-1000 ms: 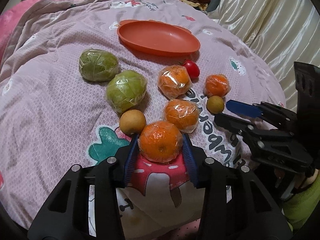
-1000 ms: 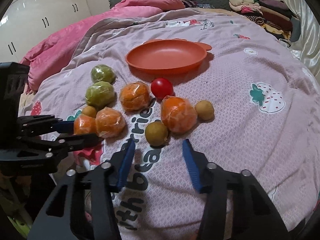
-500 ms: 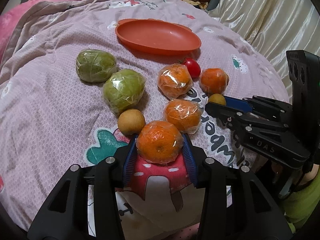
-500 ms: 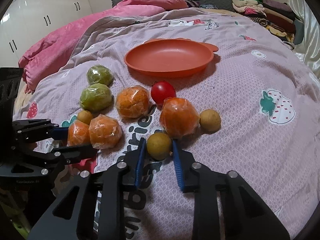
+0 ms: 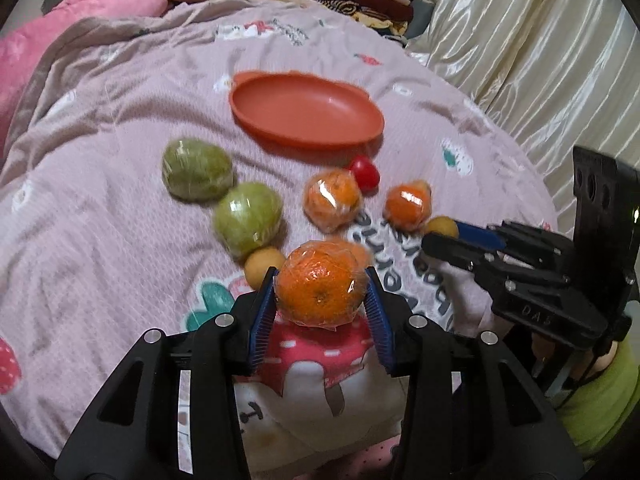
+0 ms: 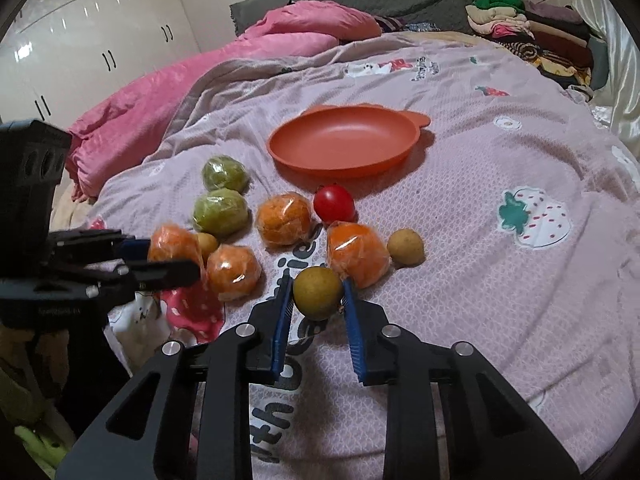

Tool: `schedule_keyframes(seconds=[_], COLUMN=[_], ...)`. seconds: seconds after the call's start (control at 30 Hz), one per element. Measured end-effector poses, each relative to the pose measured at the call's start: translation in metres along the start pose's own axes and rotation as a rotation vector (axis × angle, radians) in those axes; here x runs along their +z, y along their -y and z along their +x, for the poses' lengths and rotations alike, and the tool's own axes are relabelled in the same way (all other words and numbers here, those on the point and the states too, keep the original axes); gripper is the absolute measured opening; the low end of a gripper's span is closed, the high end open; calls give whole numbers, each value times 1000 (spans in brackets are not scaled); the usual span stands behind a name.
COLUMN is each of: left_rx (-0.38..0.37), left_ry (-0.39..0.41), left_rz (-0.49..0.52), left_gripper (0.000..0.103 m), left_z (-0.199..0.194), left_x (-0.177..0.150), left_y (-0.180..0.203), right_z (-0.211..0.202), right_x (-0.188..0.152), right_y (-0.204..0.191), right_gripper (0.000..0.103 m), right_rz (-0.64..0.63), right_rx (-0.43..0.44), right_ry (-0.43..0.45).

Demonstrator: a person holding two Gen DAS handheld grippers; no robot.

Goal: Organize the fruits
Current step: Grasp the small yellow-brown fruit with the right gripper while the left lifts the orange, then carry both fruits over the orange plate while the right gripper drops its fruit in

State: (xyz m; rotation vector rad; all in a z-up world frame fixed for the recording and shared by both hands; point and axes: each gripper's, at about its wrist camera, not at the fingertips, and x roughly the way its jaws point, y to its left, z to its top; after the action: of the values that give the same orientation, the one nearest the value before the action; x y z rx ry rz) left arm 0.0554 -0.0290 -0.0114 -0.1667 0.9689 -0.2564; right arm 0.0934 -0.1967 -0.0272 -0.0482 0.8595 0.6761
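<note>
Both hand-held grippers have come up off the bed since the earlier frames, each carrying fruit; the right one was wide open around its fruit a second ago and has since closed.

Bed [image 6: 500,280]: mauve quilt with cartoon prints, pink duvet [image 6: 168,92] far left, folded clothes [image 6: 532,28] far right.

Orange plate [image 6: 340,140]: lies far of the fruit cluster, nothing in it.

Left hand-held gripper [image 5: 320,292]: blue pads clamped on a plastic-wrapped orange [image 5: 318,282], raised clear of the quilt (the view is motion-blurred).

Right hand-held gripper [image 6: 316,296]: narrow, pads pressed on both sides of a small yellow-brown round fruit [image 6: 317,292], which sits near of a wrapped orange [image 6: 356,254].

On the quilt, near of the plate:
- two wrapped green fruits [image 6: 220,212], left side, one behind the other
- wrapped oranges: one mid-cluster [image 6: 284,218], one near left [image 6: 232,266]
- red tomato [image 6: 334,203], just near of the plate rim
- small yellow-brown fruit [image 6: 405,247], just right of the wrapped orange
- another small one [image 6: 207,243], tucked beside the green fruit.
</note>
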Motion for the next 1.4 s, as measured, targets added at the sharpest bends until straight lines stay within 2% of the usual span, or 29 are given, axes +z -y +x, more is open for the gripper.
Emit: schedule_keyframes(seconds=[0.2,0.43,0.77,1.03,1.4], left_rx=[16,13,6,25,29], left_ry=[36,37,-10,-50,-116], left_rz=[11,22,2,17,23], left_gripper=[34,34,34,34,34], left_z=[-7,-2,28,60,89], left_x=[32,58,103,138,153], left_y=[-4,-10,-27,-31,-35], right_z=[-11,-14,8,29,52], right_x=[9,29,72,90,105], right_y=[3,4,13,23,21], right_gripper=[24,24,24,24,24], right_rz=[-4,-27,-72,-108,-157], right_rx=[-8,-15,-25,-34,-37], right_ry=[28,57,56,34,-15])
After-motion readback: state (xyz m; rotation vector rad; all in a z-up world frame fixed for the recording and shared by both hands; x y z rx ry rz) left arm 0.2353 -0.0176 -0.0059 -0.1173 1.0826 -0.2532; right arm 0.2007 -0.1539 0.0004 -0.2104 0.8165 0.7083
